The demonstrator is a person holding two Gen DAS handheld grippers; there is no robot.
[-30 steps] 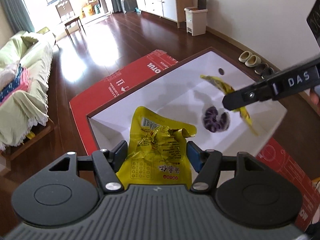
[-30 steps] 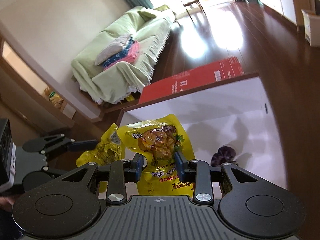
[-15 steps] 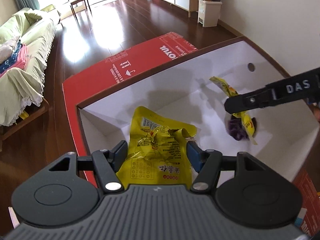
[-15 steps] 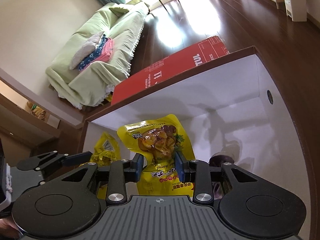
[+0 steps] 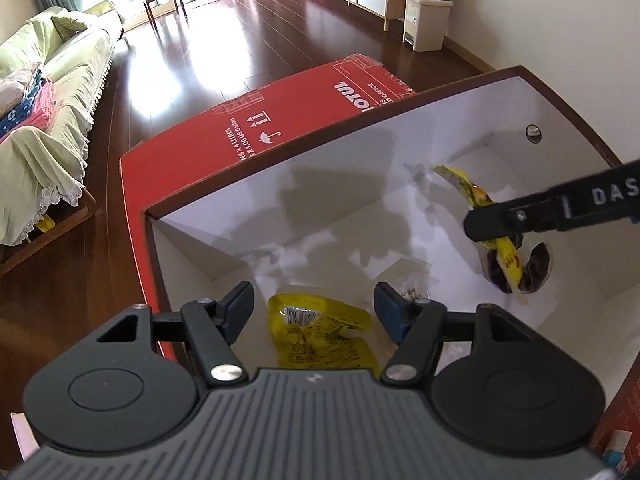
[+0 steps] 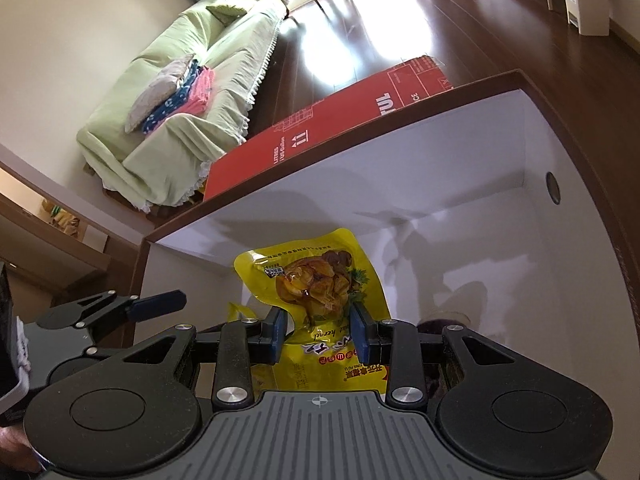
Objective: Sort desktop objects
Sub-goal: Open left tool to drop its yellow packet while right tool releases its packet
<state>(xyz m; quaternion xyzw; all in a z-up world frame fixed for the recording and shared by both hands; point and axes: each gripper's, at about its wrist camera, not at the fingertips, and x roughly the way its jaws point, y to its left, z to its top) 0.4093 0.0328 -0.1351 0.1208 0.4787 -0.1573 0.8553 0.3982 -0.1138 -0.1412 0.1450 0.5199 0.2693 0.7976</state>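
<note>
The first yellow snack packet (image 5: pixel 320 336) has just been released into the white box (image 5: pixel 320 184) by the now-open left tool (image 5: pixel 314 312), while the second packet (image 6: pixel 320 312) is gripped above it by the right tool (image 6: pixel 320 334).

Both wrist cameras look steeply down from close above into the same white-lined box (image 5: pixel 400 148), sharing its far wall, the red flap (image 6: pixel 320 128) and the sofa (image 6: pixel 192 92) beyond.

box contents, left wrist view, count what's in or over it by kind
yellow snack pouches: 2, one lying on the box floor, one held over it by the right gripper
purple scrunchie: 1
clear wrapper: 1
total: 4
</note>
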